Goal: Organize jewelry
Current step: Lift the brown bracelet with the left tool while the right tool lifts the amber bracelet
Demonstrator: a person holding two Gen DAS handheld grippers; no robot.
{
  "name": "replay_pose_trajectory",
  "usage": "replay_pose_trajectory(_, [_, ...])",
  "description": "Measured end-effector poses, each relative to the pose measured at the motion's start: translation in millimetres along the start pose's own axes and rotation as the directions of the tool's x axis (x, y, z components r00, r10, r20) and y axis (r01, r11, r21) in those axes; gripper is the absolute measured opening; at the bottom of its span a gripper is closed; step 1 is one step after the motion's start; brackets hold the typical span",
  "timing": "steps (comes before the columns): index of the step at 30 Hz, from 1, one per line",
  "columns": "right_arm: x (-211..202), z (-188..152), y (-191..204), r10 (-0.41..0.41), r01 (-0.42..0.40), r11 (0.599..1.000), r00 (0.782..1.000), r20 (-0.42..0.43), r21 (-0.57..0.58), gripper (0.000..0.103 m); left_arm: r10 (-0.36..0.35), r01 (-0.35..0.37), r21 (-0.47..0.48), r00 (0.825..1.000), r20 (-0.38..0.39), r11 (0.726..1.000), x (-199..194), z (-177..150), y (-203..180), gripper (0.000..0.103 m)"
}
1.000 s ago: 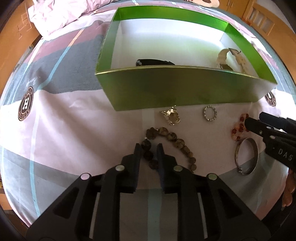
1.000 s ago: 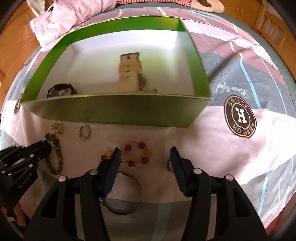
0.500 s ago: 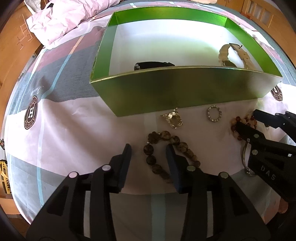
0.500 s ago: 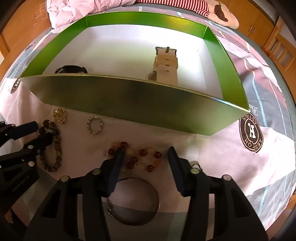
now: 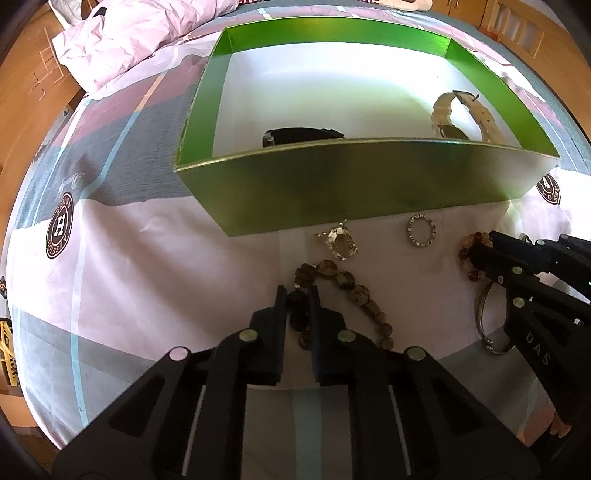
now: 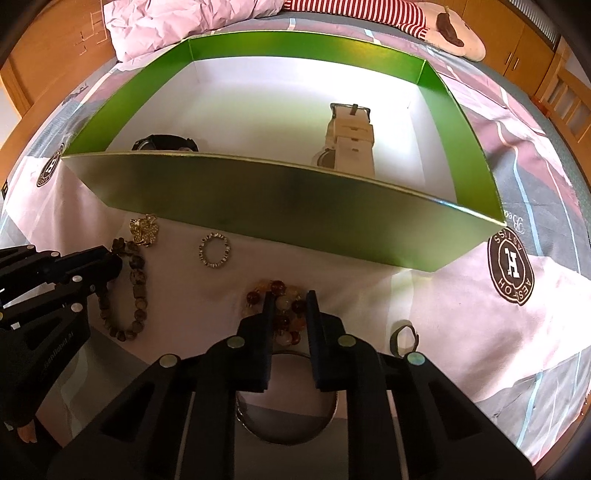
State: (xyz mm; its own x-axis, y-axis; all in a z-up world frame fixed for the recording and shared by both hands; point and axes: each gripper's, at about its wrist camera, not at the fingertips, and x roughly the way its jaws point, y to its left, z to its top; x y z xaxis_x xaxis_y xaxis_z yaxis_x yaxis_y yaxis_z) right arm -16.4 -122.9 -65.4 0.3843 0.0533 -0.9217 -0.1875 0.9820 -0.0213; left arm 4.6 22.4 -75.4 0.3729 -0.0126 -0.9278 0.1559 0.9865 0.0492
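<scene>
A green box (image 5: 332,184) with a white floor stands on the bedsheet; it holds a black watch (image 5: 299,136) and a cream watch (image 5: 461,114). My left gripper (image 5: 297,299) is shut on the left strand of a brown stone bead bracelet (image 5: 354,291) lying in front of the box. My right gripper (image 6: 290,304) is closed around an amber bead bracelet (image 6: 284,295) on the sheet. The box also shows in the right wrist view (image 6: 295,206), with the brown bracelet (image 6: 136,295) at the left.
On the sheet before the box lie a gold flower brooch (image 5: 340,242), a small rhinestone ring (image 5: 421,230), a silver bangle (image 6: 284,424) under my right gripper, and a small dark ring (image 6: 404,339). A crumpled pink duvet (image 5: 129,33) lies behind.
Both grippers have closed from wide open: the left onto the brown bead bracelet, the right onto the amber bead bracelet. Both moved slightly forward and down.
</scene>
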Motion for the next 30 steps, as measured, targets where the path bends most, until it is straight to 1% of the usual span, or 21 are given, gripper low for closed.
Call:
replay_pose_trajectory(2, [0, 0, -2, 0.000, 0.000, 1.000, 1.000, 0.004, 0.001, 0.014, -0.001, 0.001, -0.003, 1.000, 0.002, 1.000, -1, 0, 0, 0.011])
replay_pose_trajectory(3, [-2, 0, -3, 0.000, 0.000, 1.000, 1.000, 0.008, 0.002, 0.010, -0.001, 0.001, -0.004, 1.000, 0.003, 1.000, 0, 0, 1, 0.011])
replay_pose_trajectory(4, [-4, 0, -3, -0.001, 0.001, 1.000, 1.000, 0.010, 0.002, 0.009, -0.001, 0.001, -0.005, 1.000, 0.003, 1.000, 0, 0, 1, 0.011])
replay_pose_trajectory(7, [-5, -3, -4, -0.014, 0.014, 1.000, 1.000, 0.012, -0.005, 0.009, 0.002, -0.002, -0.001, 1.000, 0.000, 1.000, 1, 0, 0, 0.011])
replay_pose_trajectory(10, [-2, -3, -6, -0.010, 0.010, 1.000, 1.000, 0.005, 0.000, 0.009, 0.006, -0.006, 0.005, 1.000, -0.001, 1.000, 2, 0, 1, 0.011])
replay_pose_trajectory(18, [8, 2, -1, -0.011, 0.011, 1.000, 1.000, -0.006, 0.000, 0.010, 0.010, -0.010, 0.006, 1.000, -0.002, 1.000, 0, -1, -2, 0.011])
replay_pose_trajectory(24, [9, 5, -11, 0.012, -0.012, 0.999, 1.000, -0.011, 0.030, 0.012, -0.001, 0.001, -0.009, 1.000, -0.002, 1.000, 0, 0, 1, 0.012])
replay_pose_trajectory(26, [7, 6, -18, 0.013, -0.013, 0.999, 1.000, -0.008, 0.046, 0.013, -0.029, 0.029, -0.028, 1.000, -0.007, 0.999, -1, 1, 6, 0.013])
replay_pose_trajectory(27, [5, 8, -23, 0.017, -0.016, 0.998, 1.000, -0.005, 0.063, 0.016, -0.055, 0.055, -0.051, 0.998, -0.011, 0.997, -1, 2, 11, 0.013])
replay_pose_trajectory(28, [3, 9, -27, 0.023, -0.023, 0.996, 1.000, 0.000, 0.082, 0.022, -0.080, 0.079, -0.075, 0.997, -0.015, 0.994, -1, 3, 17, 0.013])
replay_pose_trajectory(30, [-1, 11, -38, 0.039, -0.040, 0.991, 0.999, 0.008, 0.125, 0.029, -0.111, 0.108, -0.107, 0.994, -0.021, 0.988, -1, 4, 25, 0.013])
